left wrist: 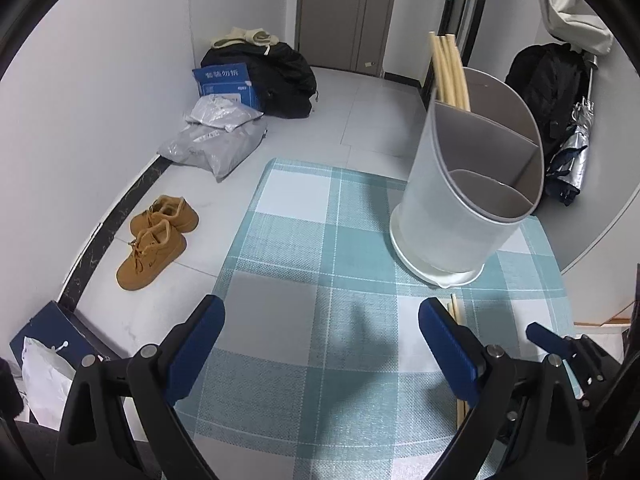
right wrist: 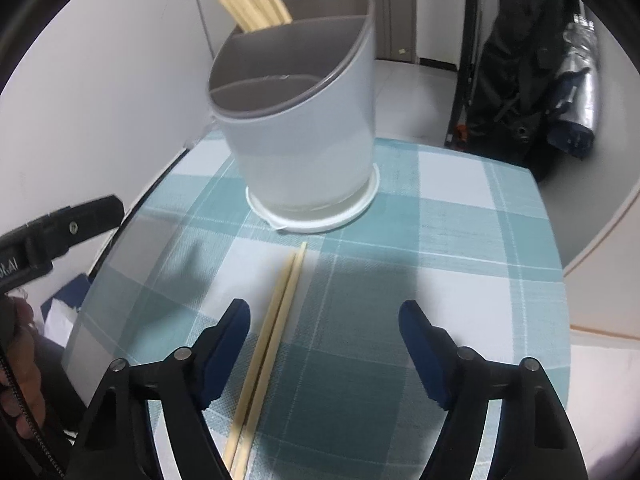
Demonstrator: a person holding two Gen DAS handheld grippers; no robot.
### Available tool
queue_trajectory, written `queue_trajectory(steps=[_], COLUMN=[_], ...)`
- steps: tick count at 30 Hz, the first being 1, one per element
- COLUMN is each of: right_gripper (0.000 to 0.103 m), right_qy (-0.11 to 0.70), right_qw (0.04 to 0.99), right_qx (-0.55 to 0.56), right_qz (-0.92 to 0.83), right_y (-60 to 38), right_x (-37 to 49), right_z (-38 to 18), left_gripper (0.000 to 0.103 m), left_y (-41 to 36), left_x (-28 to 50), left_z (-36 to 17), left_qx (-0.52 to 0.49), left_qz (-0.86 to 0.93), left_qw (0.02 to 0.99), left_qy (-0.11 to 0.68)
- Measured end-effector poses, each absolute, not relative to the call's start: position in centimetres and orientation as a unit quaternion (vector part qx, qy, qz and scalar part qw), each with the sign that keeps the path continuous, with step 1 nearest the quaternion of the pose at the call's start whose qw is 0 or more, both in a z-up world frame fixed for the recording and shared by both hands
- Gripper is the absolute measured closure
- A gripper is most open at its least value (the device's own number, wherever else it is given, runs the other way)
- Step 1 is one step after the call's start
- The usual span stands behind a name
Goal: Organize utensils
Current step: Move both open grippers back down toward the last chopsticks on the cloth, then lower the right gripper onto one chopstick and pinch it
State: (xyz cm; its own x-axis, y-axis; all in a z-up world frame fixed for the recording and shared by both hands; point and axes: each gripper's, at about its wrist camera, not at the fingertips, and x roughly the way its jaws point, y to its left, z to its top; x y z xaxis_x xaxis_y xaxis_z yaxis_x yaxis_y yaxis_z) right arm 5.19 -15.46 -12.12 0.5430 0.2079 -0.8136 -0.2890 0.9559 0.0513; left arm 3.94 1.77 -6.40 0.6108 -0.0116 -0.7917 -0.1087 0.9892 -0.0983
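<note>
A white utensil holder [left wrist: 460,184] with grey divided compartments stands on the teal plaid tablecloth [left wrist: 320,264]; it also shows in the right wrist view [right wrist: 304,128]. Several wooden chopsticks [right wrist: 256,4] stand in its far compartment, also seen in the left wrist view [left wrist: 448,68]. A loose pair of chopsticks [right wrist: 272,336] lies flat on the cloth in front of the holder. My right gripper [right wrist: 324,320] is open and empty, hovering over the pair, which runs between its fingers near the left one. My left gripper [left wrist: 320,320] is open and empty over bare cloth, the pair [left wrist: 456,312] just beyond its right finger.
On the floor to the left are tan shoes [left wrist: 156,236], grey plastic bags [left wrist: 216,140], a blue box [left wrist: 228,84] and a black bag [left wrist: 272,76]. A black backpack [right wrist: 516,64] and a folded umbrella [left wrist: 572,152] stand at the right. The table's far edge lies just behind the holder.
</note>
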Motion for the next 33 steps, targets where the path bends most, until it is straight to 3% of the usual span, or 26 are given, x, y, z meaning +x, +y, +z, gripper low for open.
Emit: queue_trajectory(steps=[10, 20, 23, 27, 33], right_gripper=[0.049, 0.055, 0.068, 0.095, 0.098], right_qy=[0.494, 0.515, 0.520, 0.523, 0.555], right_qw=[0.855, 0.841, 0.839, 0.837, 0.813], right_qx=[-0.093, -0.106, -0.102, -0.098, -0.087], right_qz=[0.123, 0.127, 0.123, 0.127, 0.152], right_y=[-13.7, -12.7, -12.6, -12.9, -14.2], right_x=[5.6, 6.4, 7.4, 8.3, 7.1], right_z=[-14.0, -14.2, -14.1, -14.0, -13.5], left_gripper=[0.007, 0.007, 0.007, 0.007, 0.007], left_y=[3.2, 5.7, 6.3, 6.8, 7.3], left_x=[4.6, 5.4, 5.5, 5.2, 4.9], left_z=[-7.3, -7.5, -7.8, -8.0, -7.7], left_qx=[-0.096, -0.144, -0.155, -0.164, -0.168], left_qz=[0.027, 0.043, 0.046, 0.044, 0.042], left_qw=[0.881, 0.870, 0.866, 0.862, 0.865], left_qy=[0.462, 0.470, 0.474, 0.478, 0.470])
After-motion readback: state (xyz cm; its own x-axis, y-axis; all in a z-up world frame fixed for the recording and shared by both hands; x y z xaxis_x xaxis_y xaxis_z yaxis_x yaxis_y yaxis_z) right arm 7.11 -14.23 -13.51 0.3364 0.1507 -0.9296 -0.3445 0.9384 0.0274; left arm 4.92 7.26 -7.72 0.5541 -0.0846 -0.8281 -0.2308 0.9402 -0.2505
